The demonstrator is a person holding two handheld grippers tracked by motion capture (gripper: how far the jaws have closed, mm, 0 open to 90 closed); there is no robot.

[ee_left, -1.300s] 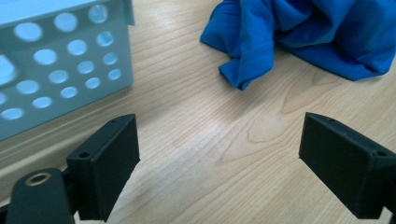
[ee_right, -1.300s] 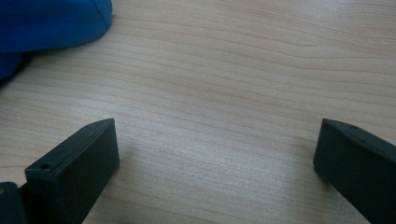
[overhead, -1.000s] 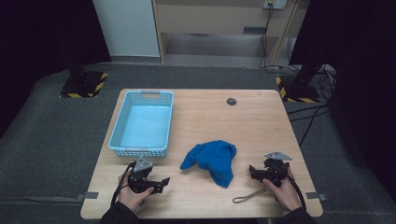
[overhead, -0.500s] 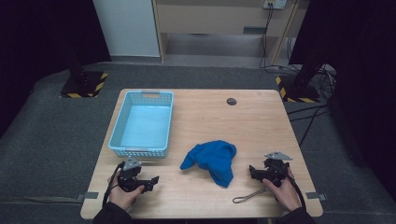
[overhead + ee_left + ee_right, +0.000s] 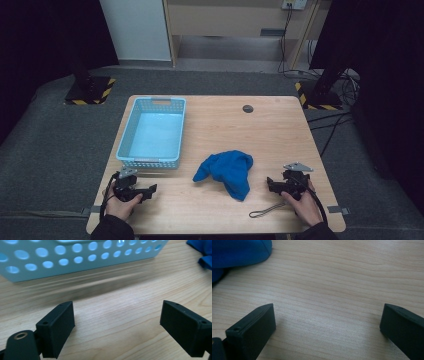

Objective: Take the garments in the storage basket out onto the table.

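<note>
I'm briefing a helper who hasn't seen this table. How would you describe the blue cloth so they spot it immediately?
Start at the wooden table. From the light blue perforated basket at its left, move right and toward the near edge. There, a crumpled cloth lies loose on bare wood: the only soft thing, and a much deeper blue than the basket.

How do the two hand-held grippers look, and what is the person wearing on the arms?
Both the left gripper and the right gripper are black, with two blocky, flat-faced jaws bearing small screw holes. A grey three-cornered plate sits on top of each, and a thin dark cable trails from each. The sleeves appear dark.
</note>
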